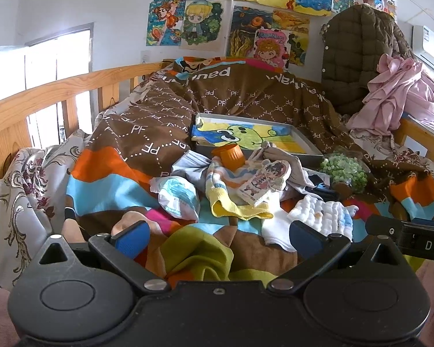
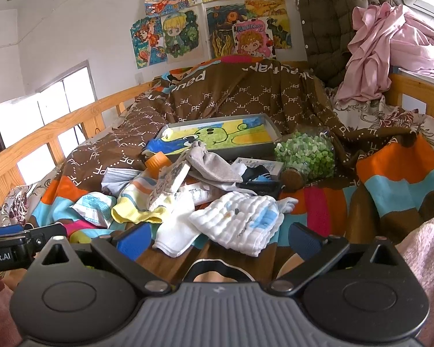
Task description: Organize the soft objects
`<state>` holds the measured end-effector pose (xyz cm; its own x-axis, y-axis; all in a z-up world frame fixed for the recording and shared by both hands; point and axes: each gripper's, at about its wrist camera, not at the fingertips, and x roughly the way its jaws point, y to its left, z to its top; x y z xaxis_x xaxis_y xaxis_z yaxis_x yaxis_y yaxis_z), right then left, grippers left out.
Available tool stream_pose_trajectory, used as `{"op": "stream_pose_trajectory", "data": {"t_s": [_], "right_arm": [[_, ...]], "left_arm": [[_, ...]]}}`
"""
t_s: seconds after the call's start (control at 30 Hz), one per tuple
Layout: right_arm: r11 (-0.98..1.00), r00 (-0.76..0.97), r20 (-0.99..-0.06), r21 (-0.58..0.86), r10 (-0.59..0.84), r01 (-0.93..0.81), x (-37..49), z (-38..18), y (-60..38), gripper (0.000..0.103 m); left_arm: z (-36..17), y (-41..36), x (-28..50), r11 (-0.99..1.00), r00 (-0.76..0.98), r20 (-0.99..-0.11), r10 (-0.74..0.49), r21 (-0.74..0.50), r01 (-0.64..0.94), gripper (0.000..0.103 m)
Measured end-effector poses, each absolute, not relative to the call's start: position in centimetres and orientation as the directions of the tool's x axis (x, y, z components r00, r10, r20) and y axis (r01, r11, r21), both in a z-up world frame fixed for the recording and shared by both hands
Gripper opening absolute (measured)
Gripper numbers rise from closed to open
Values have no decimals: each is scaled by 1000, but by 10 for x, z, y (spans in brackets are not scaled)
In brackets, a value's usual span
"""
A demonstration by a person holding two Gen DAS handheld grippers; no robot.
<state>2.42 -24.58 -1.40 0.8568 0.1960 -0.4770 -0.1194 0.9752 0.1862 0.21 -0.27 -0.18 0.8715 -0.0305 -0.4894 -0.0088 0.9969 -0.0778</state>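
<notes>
as seen: white cloth [image 2: 240,222] beyond spread right tongs [image 2: 217,241]

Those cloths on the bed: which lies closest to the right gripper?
The white quilted cloth with a blue patch; the yellow-edged striped cloth and grey sock lie farther back.

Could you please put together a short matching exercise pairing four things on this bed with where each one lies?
Things:
1. white quilted cloth
2. jar of green pieces
3. grey tray
4. pink garment

Places:
A. draped over the wooden bed rail, far right
B. lying on its side, right of the pile
C. nearest the right gripper, front of the pile
D. behind the pile, holding a frog drawing

Pairs: 1-C, 2-B, 3-D, 4-A
</notes>
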Motion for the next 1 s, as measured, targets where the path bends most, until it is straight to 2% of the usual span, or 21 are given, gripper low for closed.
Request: {"op": "stream_pose_trajectory", "data": {"t_s": [1.0], "right_arm": [[974,855,-479,191,198,-119,26,-16,-246,103]], "left_arm": [[-4,-1,4,997,866,-498,-42,-82,2,102]]}}
